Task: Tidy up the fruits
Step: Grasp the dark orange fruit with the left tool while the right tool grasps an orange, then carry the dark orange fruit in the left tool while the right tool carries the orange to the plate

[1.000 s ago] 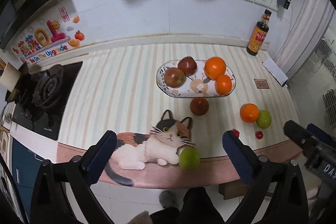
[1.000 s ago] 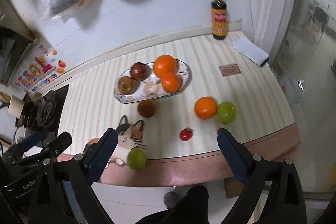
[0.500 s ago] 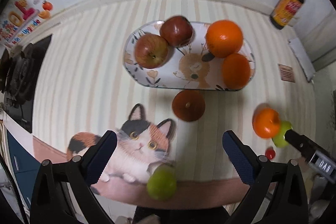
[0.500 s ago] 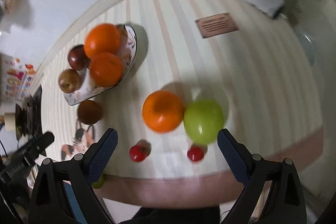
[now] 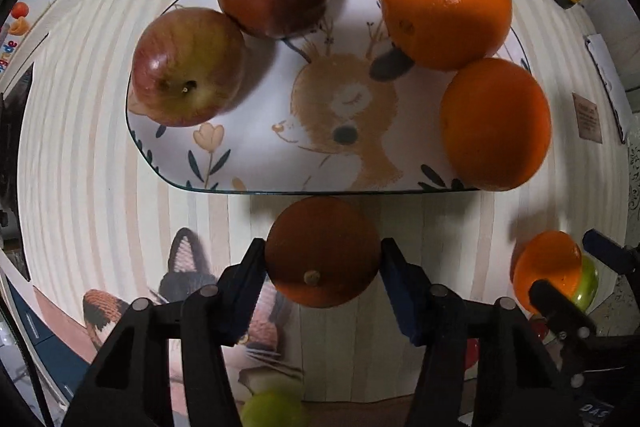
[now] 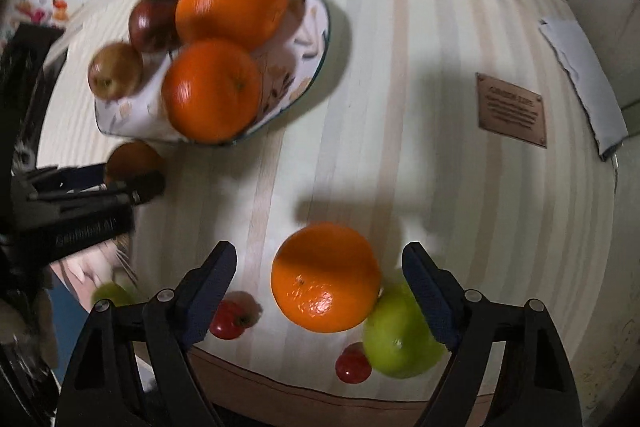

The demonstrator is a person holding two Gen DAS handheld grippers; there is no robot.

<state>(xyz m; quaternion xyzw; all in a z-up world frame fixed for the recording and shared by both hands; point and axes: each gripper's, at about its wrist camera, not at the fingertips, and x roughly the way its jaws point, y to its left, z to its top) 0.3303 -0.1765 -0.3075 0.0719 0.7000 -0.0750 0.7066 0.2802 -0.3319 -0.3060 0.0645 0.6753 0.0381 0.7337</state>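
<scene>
Fruit first: dark fruit (image 5: 322, 253) sits on the mat just in front of the plate (image 5: 248, 183), dead centre in my left gripper (image 5: 322, 261). Jaws have just been closing, pads look to be touching both flanks; I judge it gripped, plate straight ahead for the drop. Loose orange (image 6: 325, 277) lies between the fingers of my right gripper (image 6: 324, 277), jaws closing in but clear gaps on both sides, nothing held. Green apple (image 6: 400, 341) touches that orange on the right and sits under the right finger, so it may get nudged.
</scene>
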